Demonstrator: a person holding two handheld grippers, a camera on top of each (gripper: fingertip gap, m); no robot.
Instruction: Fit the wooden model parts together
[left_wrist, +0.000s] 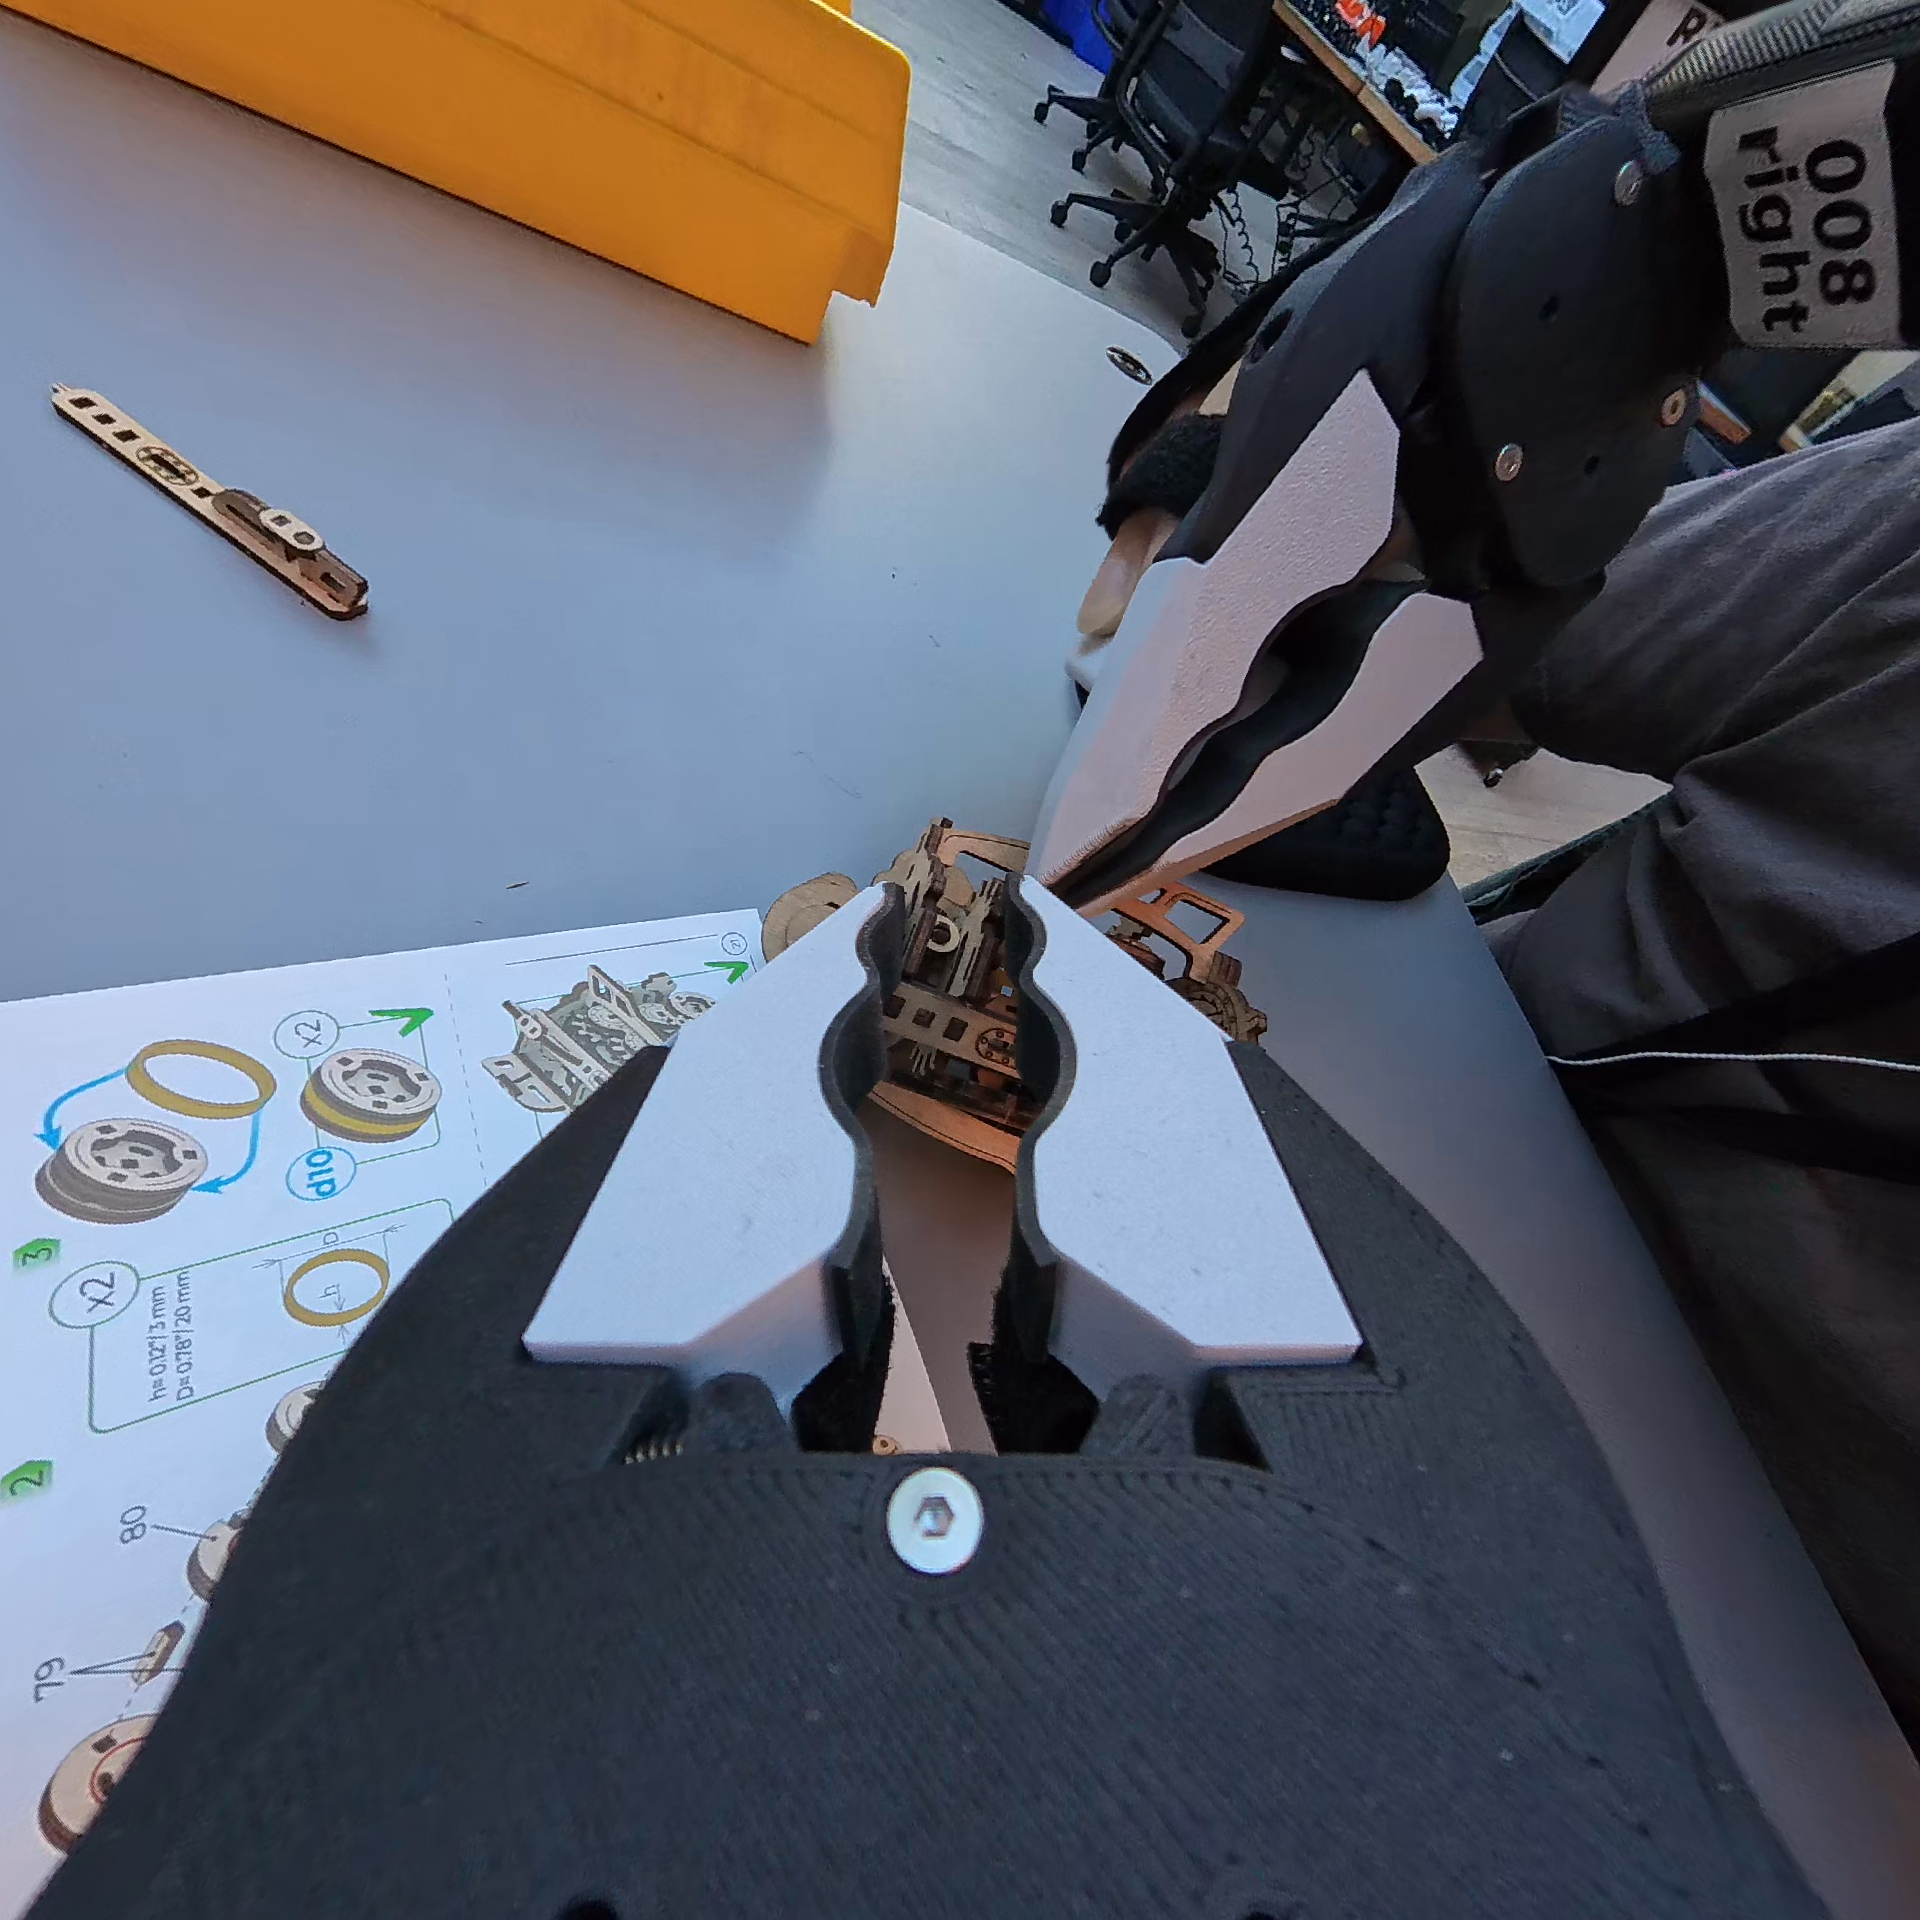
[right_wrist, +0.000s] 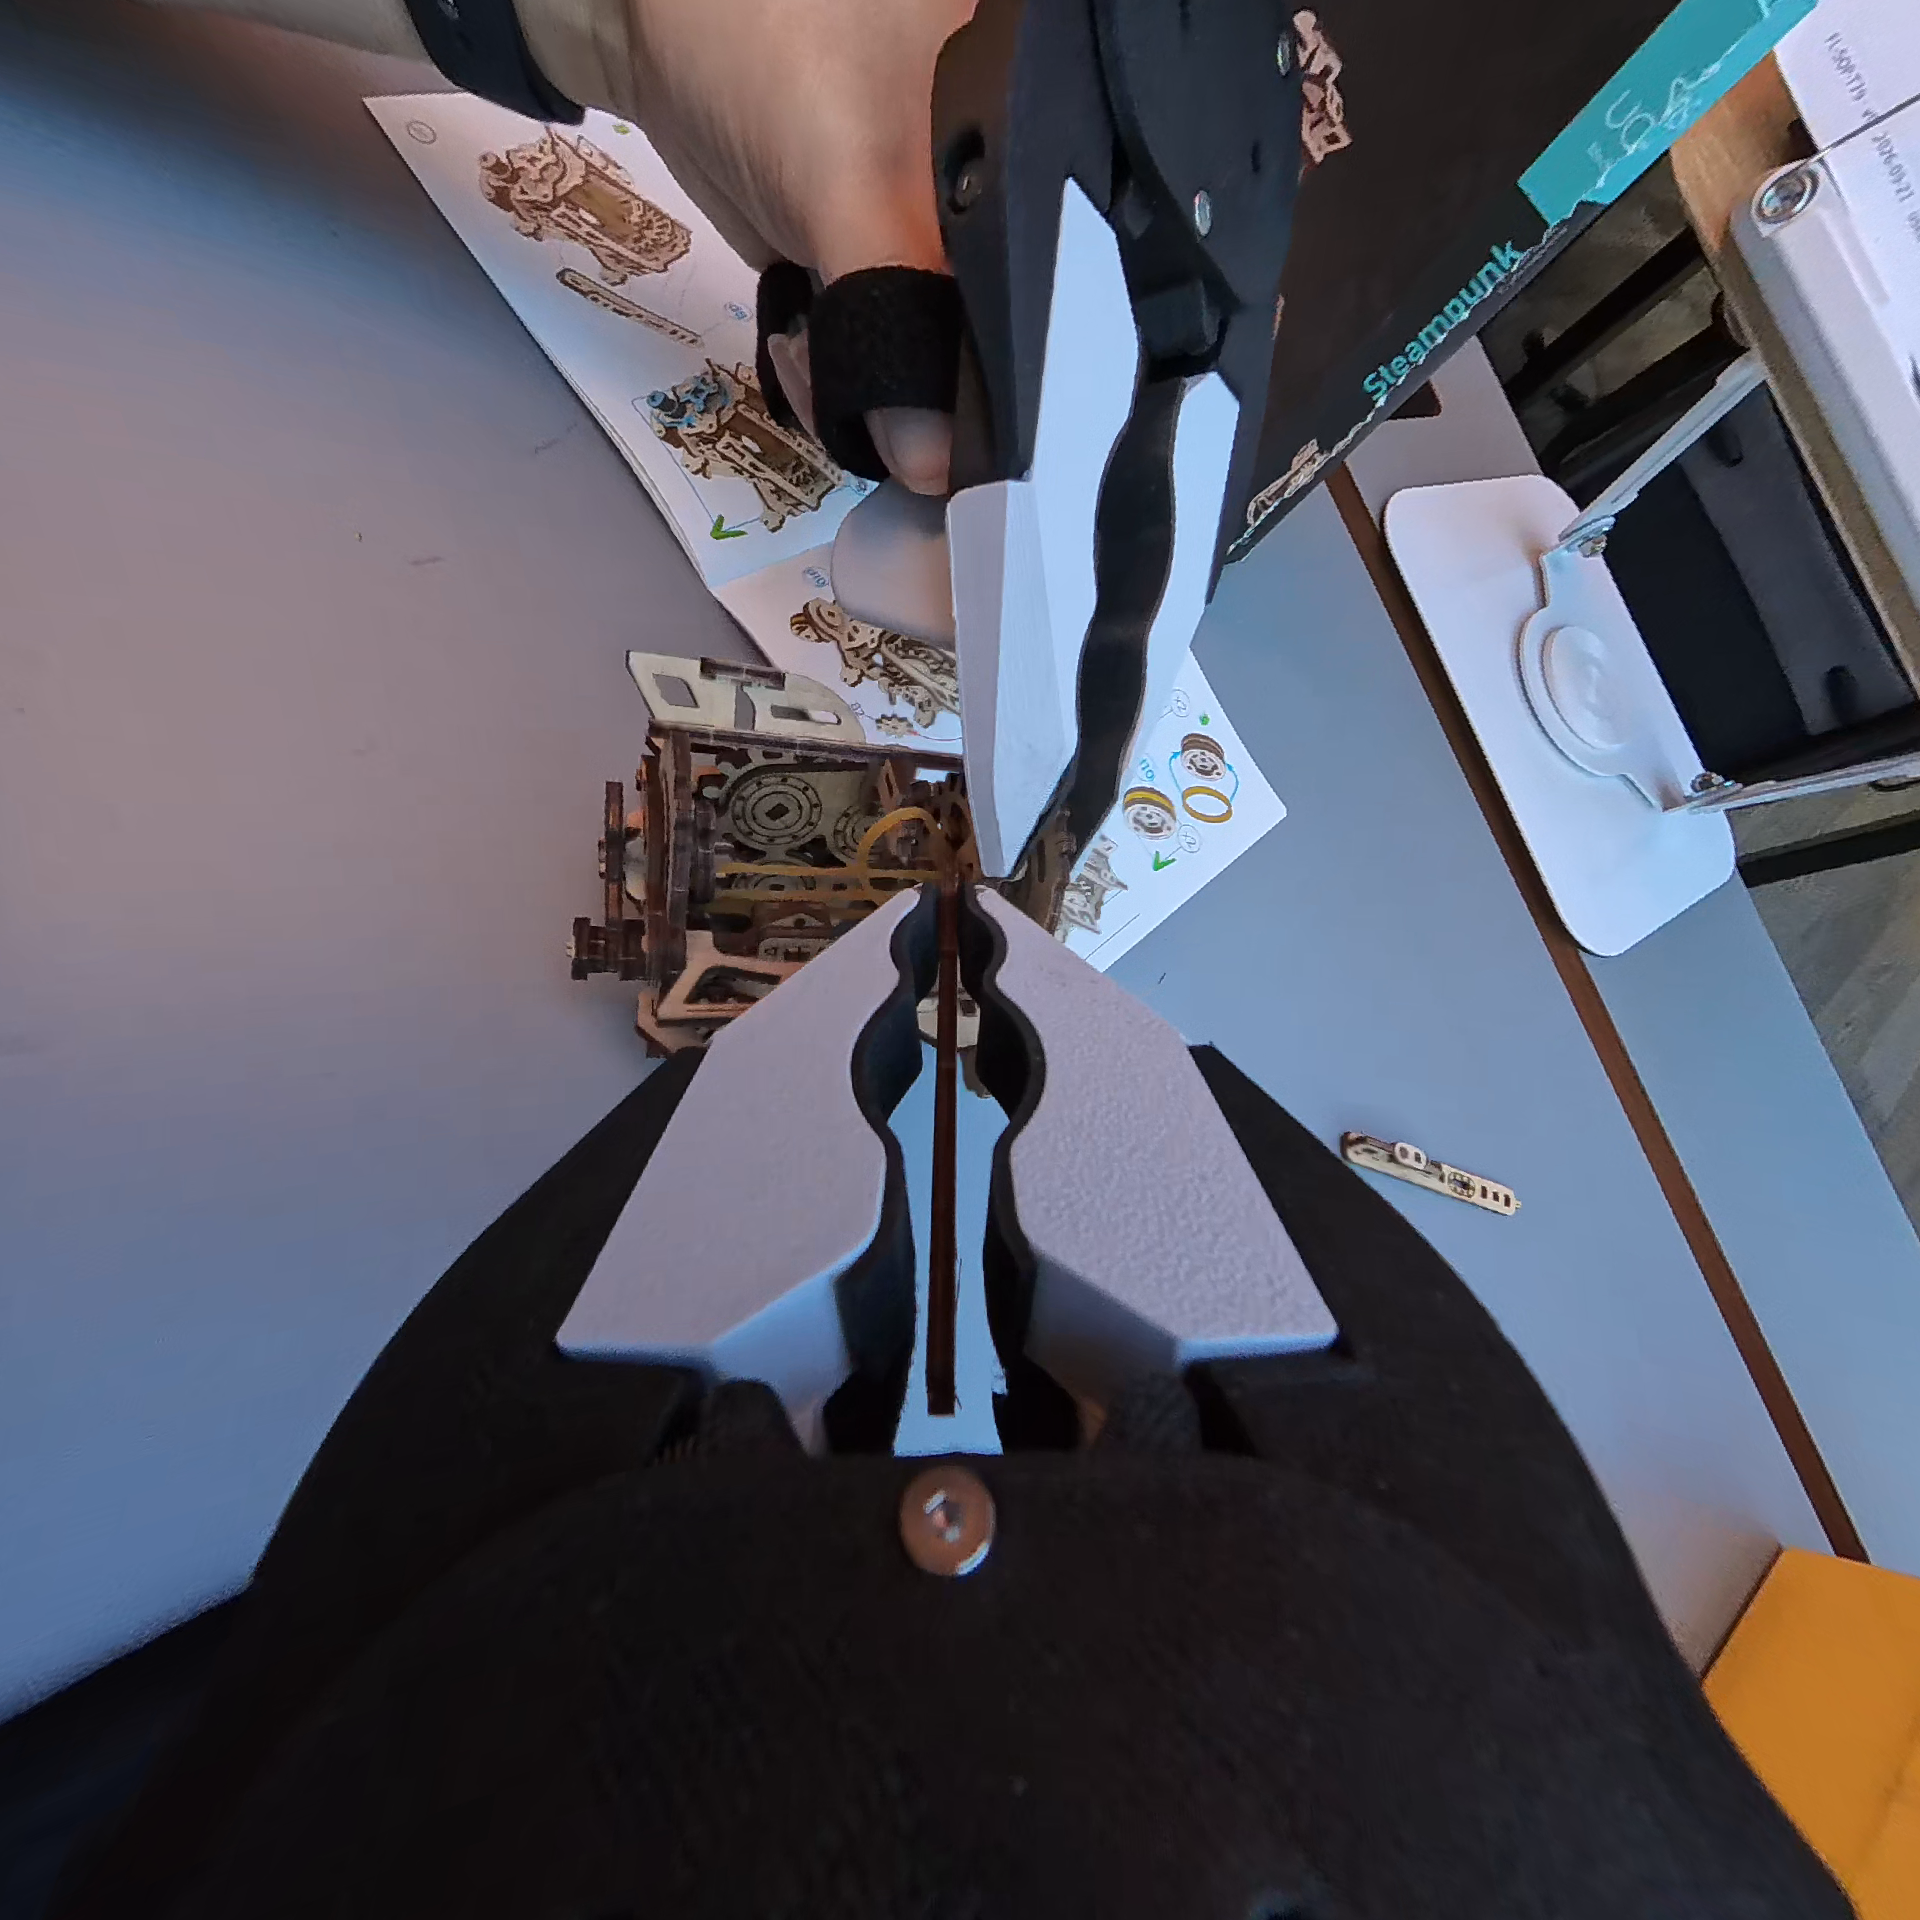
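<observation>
Wooden model (right_wrist: 727, 852) on the grey table (right_wrist: 260, 520), both grippers at it.
The left gripper (left_wrist: 951, 904) clamps the model's upright frame; the right gripper (right_wrist: 948, 899), touching the model's edge, pinches a thin wooden strip (right_wrist: 943, 1195); the instruction sheet (left_wrist: 312, 1091) lies beside the model.

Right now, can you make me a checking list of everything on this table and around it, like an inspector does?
Surface: grey table, bare in the middle.
Job's things: part-built wooden model by the instruction sheet; loose wooden strip lying apart.
Clutter: yellow bin; dark box; white plate with a metal bracket.
Grippers: left gripper closed around the model's frame; right gripper pinching a thin dark wooden piece edge-on at the model.
Cables: a tangle under the far desks, on the floor.
Surroundings: office chairs and desks behind; a person's dark sleeve.
</observation>
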